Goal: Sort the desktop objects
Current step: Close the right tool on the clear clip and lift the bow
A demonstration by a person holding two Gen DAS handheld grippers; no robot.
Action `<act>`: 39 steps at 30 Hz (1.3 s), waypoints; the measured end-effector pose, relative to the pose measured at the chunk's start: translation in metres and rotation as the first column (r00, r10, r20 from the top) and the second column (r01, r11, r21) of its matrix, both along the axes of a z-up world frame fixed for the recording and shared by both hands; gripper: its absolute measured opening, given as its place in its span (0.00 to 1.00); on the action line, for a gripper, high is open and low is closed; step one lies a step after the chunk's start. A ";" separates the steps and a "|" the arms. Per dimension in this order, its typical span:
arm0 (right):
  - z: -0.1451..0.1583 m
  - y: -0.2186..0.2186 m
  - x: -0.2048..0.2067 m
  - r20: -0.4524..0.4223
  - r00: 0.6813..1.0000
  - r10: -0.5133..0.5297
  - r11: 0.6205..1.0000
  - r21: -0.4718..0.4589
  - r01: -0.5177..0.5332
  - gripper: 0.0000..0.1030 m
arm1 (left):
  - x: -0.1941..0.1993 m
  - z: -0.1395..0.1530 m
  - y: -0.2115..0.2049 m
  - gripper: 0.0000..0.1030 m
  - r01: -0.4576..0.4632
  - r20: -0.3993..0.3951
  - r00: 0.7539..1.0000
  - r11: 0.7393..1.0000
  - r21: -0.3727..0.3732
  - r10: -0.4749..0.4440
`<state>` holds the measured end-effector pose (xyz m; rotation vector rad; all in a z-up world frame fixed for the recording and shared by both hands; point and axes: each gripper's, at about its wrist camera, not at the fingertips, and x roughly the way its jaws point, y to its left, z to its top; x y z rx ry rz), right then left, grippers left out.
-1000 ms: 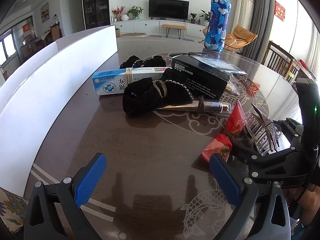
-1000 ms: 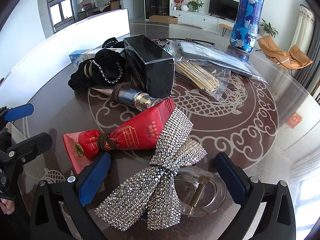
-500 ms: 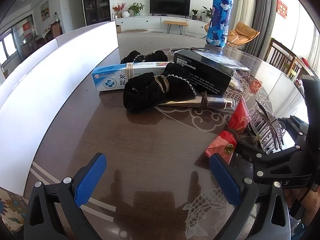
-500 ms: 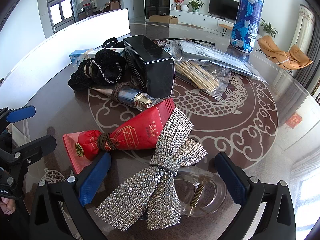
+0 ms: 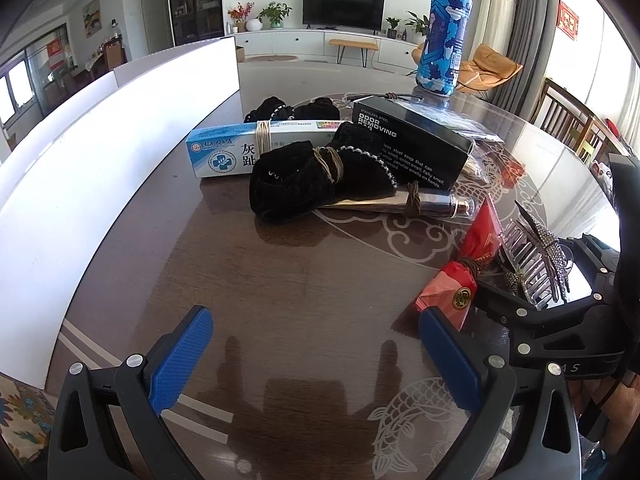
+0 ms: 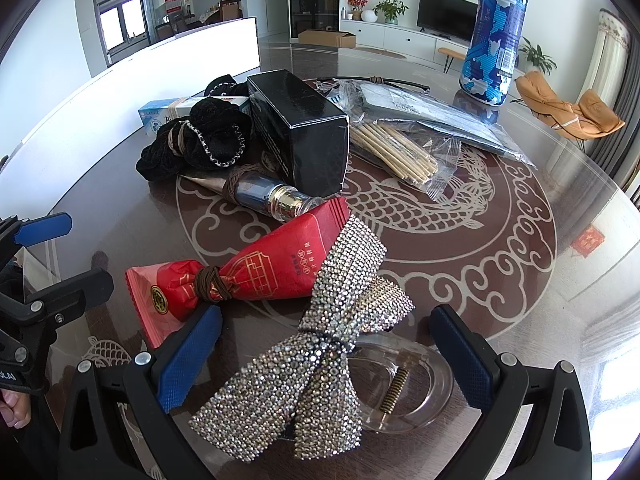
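Note:
A rhinestone bow hair clip (image 6: 316,344) lies between the open fingers of my right gripper (image 6: 326,352); it also shows in the left wrist view (image 5: 536,252). A red packet (image 6: 256,268) tied with a brown band lies just left of it. Behind are a metallic tube (image 6: 260,192), a black velvet scrunchie (image 6: 200,140), a black box (image 6: 296,128) and a blue-white carton (image 5: 240,148). My left gripper (image 5: 316,356) is open and empty over bare table, left of the red packet (image 5: 460,280).
A white board (image 5: 100,152) stands along the table's left side. A blue patterned bottle (image 6: 494,32) stands at the back. Bagged wooden sticks (image 6: 396,152) and a grey packet (image 6: 432,112) lie behind the box. The right gripper's body (image 5: 560,328) is close at my left gripper's right.
The left gripper has drifted slightly forward and lower toward the pile. The right gripper and the objects have not moved.

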<state>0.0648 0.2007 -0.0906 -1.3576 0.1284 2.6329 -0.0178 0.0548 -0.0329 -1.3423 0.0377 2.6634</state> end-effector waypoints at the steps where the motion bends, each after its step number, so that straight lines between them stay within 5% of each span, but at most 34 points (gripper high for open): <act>1: 0.000 0.000 0.000 0.000 1.000 0.000 1.000 0.000 0.000 1.00 | 0.000 0.000 0.000 1.00 0.000 0.001 1.000 1.000 0.000 0.000; 21: 0.000 0.001 0.001 -0.001 1.000 0.007 1.000 -0.004 -0.007 1.00 | 0.001 -0.001 -0.001 1.00 0.006 0.005 1.000 1.000 0.009 -0.006; 27: 0.001 0.027 0.013 0.003 0.996 -0.094 0.996 -0.001 0.094 1.00 | 0.002 -0.001 0.001 1.00 0.024 0.010 1.000 1.000 0.012 -0.024; 39: 0.000 0.051 0.030 0.003 0.990 -0.142 0.990 0.002 0.142 1.00 | 0.001 -0.004 0.025 1.00 0.170 0.034 0.985 0.985 0.033 -0.171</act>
